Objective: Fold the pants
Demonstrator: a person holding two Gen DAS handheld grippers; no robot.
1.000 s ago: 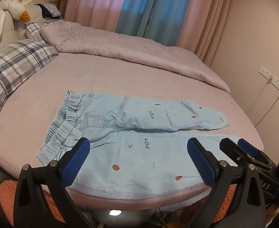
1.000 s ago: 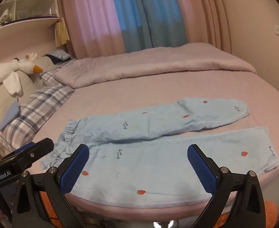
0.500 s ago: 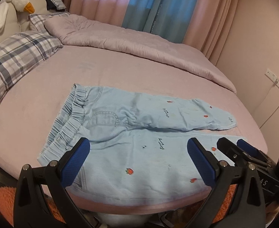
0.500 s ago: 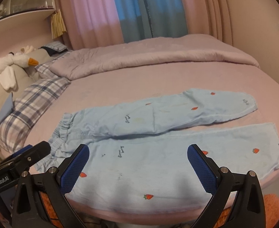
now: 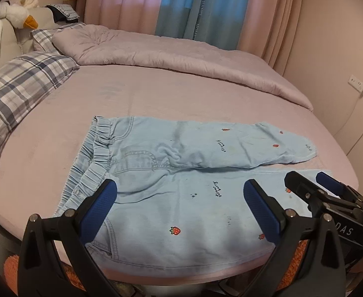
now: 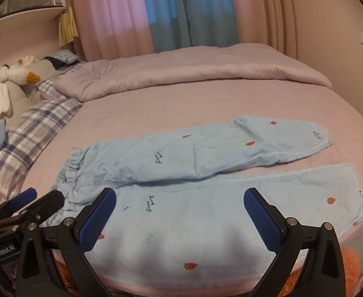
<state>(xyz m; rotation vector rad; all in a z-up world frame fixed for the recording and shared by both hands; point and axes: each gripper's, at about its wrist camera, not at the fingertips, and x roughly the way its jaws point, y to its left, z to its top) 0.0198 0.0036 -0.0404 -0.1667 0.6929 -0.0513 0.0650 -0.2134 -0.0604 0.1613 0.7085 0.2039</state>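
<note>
While pants (image 5: 181,198) lie flat on bed (image 5: 156,99) | both grippers' fingers spread (holding nothing)

— What's around you on the far side?
— Your bed (image 5: 87,133) has a pink sheet, a folded lilac quilt (image 5: 171,54) along its far edge, and pink and blue curtains (image 6: 156,12) behind.
— And left?
— You've got plaid pillows (image 5: 20,89) and a plush goose (image 6: 13,79); wall sockets (image 5: 362,91) sit right.

The right hand-held gripper (image 6: 179,212), jaws wide apart, hovers above light-blue pants (image 6: 206,198) spread on the bed (image 6: 169,109).
</note>
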